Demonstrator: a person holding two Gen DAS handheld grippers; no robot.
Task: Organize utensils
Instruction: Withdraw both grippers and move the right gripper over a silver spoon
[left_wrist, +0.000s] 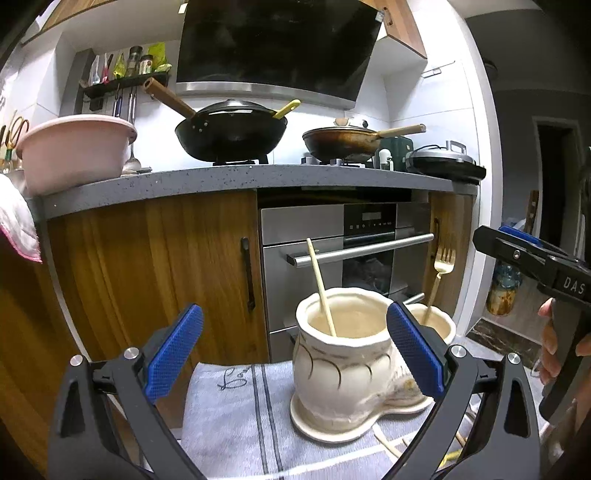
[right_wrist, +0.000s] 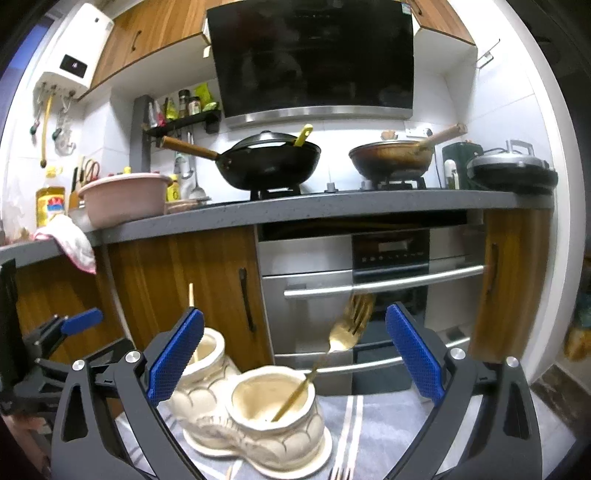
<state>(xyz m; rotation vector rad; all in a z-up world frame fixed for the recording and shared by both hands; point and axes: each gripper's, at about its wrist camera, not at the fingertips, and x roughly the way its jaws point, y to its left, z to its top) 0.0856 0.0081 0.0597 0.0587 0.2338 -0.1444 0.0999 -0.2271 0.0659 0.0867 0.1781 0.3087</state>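
Note:
A cream ceramic double-cup holder (left_wrist: 343, 365) (right_wrist: 258, 413) stands on a grey striped towel (left_wrist: 229, 413) (right_wrist: 373, 424). A wooden chopstick (left_wrist: 320, 286) (right_wrist: 191, 295) leans in the left cup. A gold fork (left_wrist: 439, 277) (right_wrist: 343, 332) stands tines-up in the right cup and looks blurred in the right wrist view. My left gripper (left_wrist: 295, 354) is open and empty, its jaws wide apart in front of the holder. My right gripper (right_wrist: 295, 354) is open and empty just behind the fork cup. More utensils lie partly seen on the towel: a fork tip (right_wrist: 341, 473) and a chopstick (left_wrist: 386, 443).
Beyond the towel stand wooden cabinet doors (left_wrist: 155, 273) and a steel oven (left_wrist: 343, 258) (right_wrist: 369, 295). The grey counter (left_wrist: 240, 177) above bears a pink bowl (left_wrist: 75, 151), a black wok (left_wrist: 231, 134) and a frying pan (left_wrist: 341, 142). The right gripper body shows at the right of the left wrist view (left_wrist: 532, 266).

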